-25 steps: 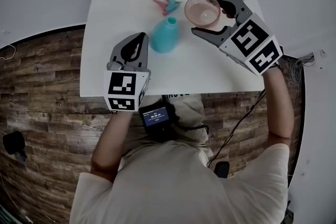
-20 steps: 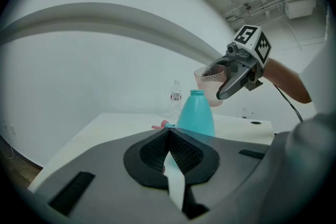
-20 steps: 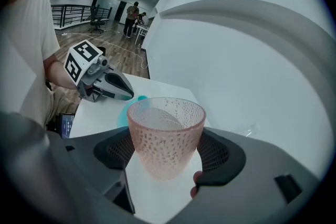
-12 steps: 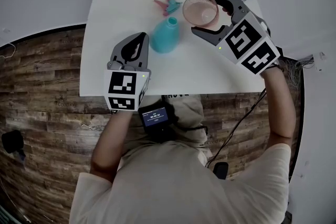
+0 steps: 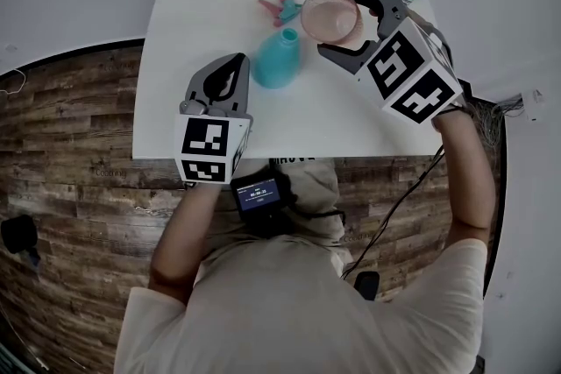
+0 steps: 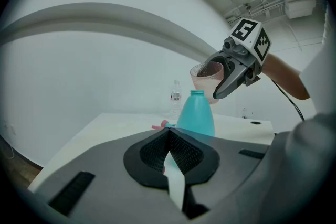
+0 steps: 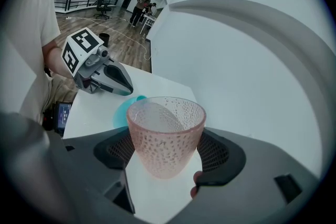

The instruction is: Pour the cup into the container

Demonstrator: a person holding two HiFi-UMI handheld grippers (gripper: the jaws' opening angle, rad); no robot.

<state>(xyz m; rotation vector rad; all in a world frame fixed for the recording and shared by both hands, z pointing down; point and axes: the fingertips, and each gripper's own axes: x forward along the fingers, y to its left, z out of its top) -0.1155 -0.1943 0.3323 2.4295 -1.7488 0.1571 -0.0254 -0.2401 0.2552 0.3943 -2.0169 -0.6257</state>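
The right gripper (image 5: 336, 22), jaws wide and clamped on the pink cup (image 5: 330, 11), holds it raised just right of the teal bottle's (image 5: 275, 64) open mouth, so pouring likely means tipping leftward; the left gripper (image 6: 169, 136) sits closed, empty, nearby.

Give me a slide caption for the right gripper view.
Right gripper clamps a pink dimpled cup, teal bottle just behind it.
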